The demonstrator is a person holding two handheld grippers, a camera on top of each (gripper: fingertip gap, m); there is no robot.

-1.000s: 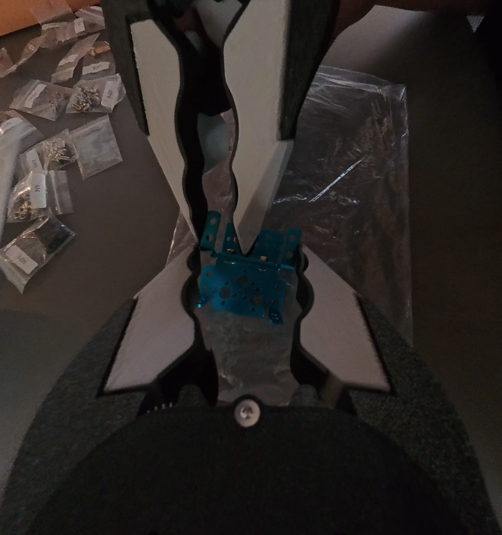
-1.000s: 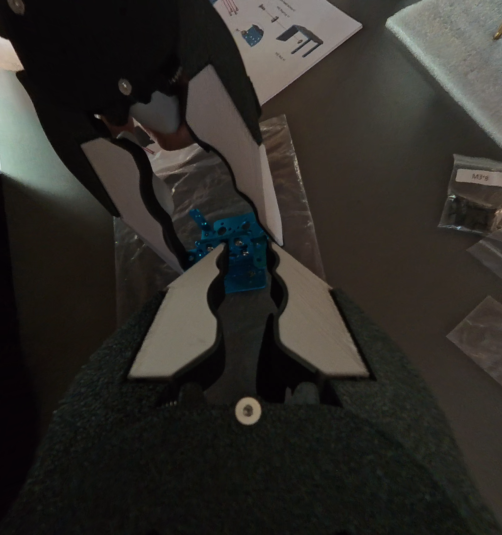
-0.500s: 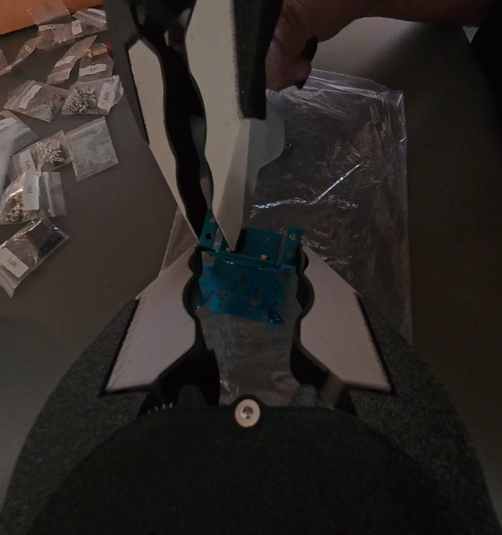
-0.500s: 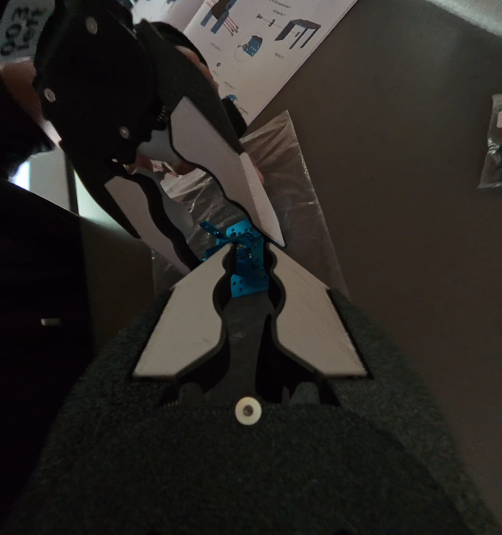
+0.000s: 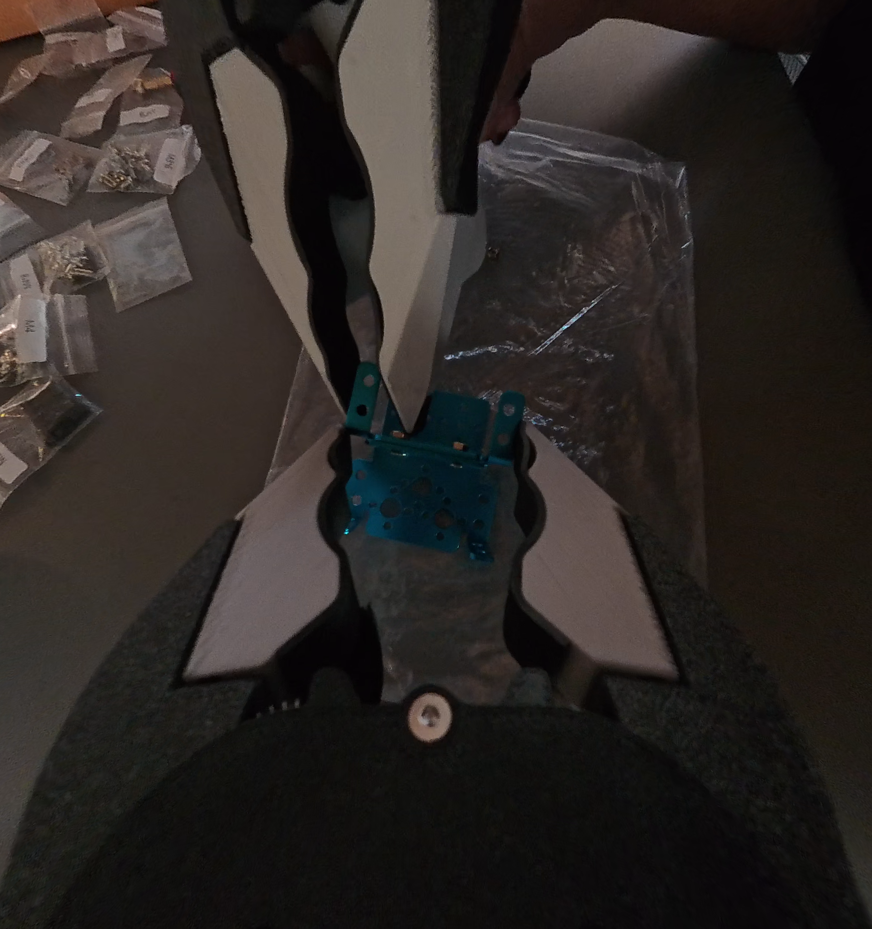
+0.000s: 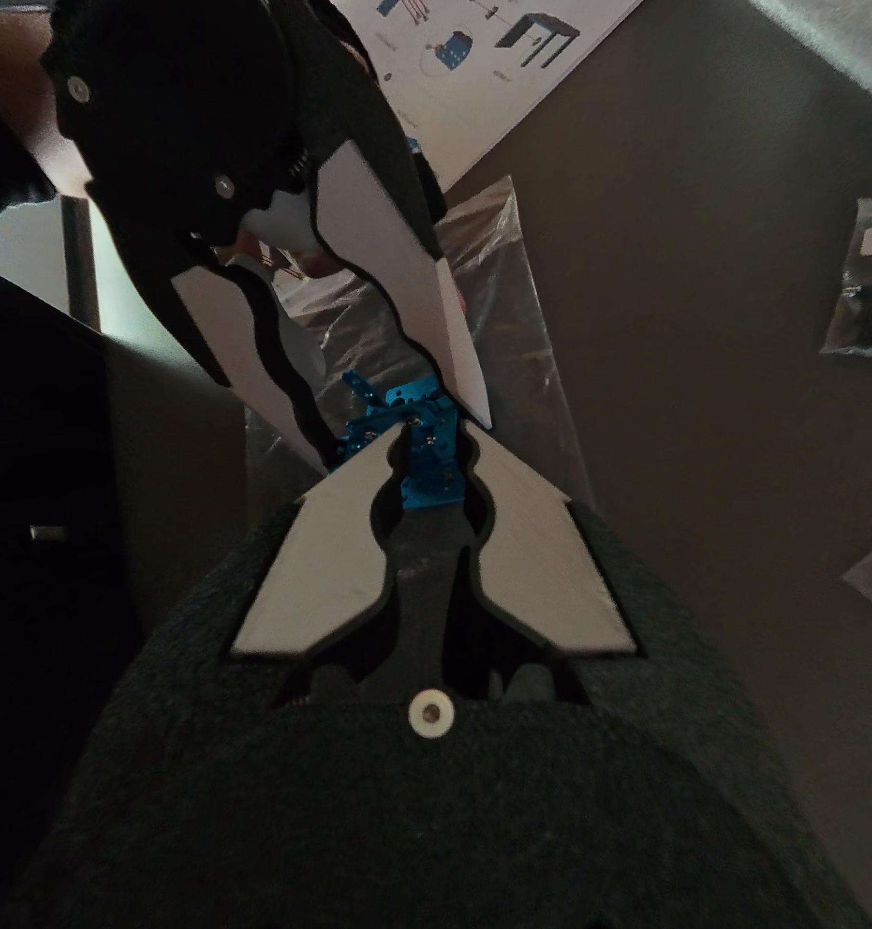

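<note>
Tilting since the earlier frame, the right gripper (image 6: 431, 427) stayed nearly closed on the blue bracket (image 5: 423, 497), which the left gripper (image 5: 431, 442) clamped steady from both sides.

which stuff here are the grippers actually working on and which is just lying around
In hand:
- blue bracket, perforated metal, between the left gripper fingers
- right gripper, closed on the bracket's upright tab
- clear plastic bag under it

Lying about:
- small screw bags
- instruction sheet
- bag of black parts
</note>
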